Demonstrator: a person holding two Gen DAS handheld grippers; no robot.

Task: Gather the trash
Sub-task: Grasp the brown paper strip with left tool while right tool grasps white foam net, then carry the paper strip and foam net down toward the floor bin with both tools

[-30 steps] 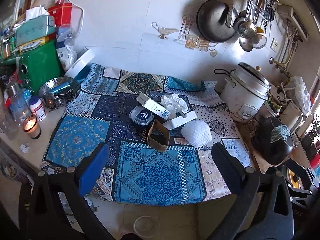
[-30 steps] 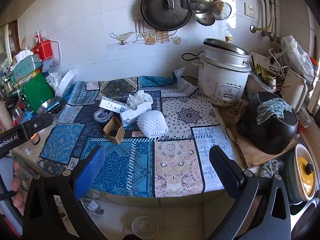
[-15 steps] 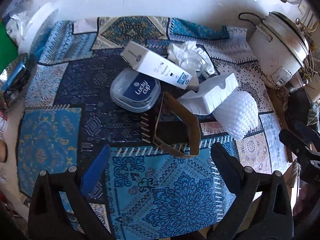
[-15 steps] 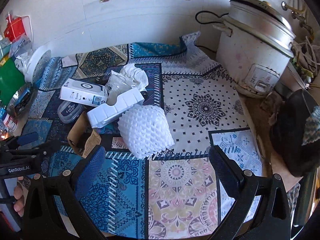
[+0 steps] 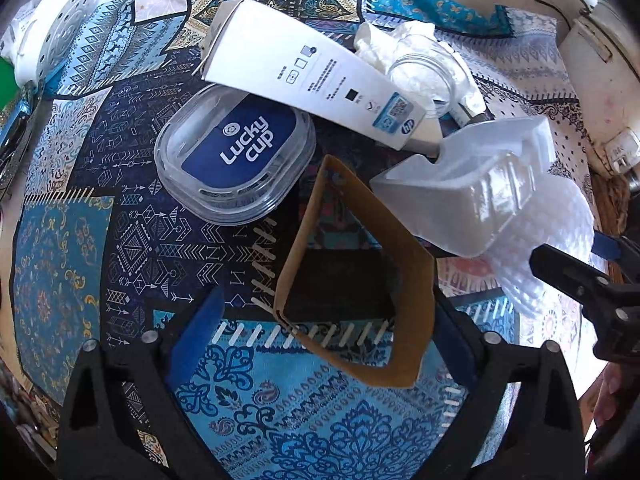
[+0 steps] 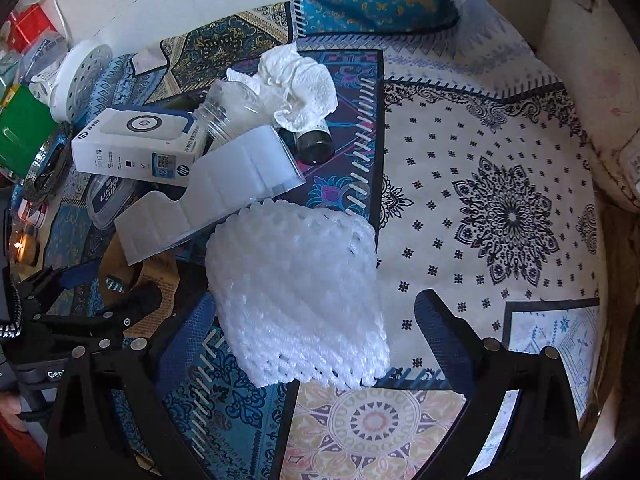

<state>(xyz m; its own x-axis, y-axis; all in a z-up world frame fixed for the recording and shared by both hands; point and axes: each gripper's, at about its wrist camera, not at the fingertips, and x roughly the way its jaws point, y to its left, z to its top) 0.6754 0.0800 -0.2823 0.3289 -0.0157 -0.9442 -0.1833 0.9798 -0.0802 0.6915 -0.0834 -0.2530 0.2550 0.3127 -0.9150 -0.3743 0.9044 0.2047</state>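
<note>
Trash lies in a heap on a patterned blue cloth (image 5: 64, 288). My left gripper (image 5: 324, 328) is open, its fingers on either side of an open brown cardboard sleeve (image 5: 404, 296). Behind it lie a clear "Lucky cup" lid (image 5: 236, 152), a white HP box (image 5: 304, 76), a crumpled tissue (image 5: 380, 44), a clear jar (image 5: 420, 76) and a white plastic tray (image 5: 472, 196). My right gripper (image 6: 316, 328) is open around a white foam fruit net (image 6: 296, 284). The right wrist view also shows the tray (image 6: 224, 184), box (image 6: 132, 144), tissue (image 6: 296, 84) and a small dark bottle (image 6: 316, 144).
A white rice cooker (image 5: 600, 92) stands at the right, also showing in the right wrist view (image 6: 600, 80). A white perforated disc (image 6: 80, 76) and a green container (image 6: 20, 132) stand at the left. A lit candle (image 6: 20, 246) sits near the left edge.
Both grippers have moved down and forward onto the heap. The left one now straddles the cardboard sleeve, and the right one straddles the foam net. Both stay open.
</note>
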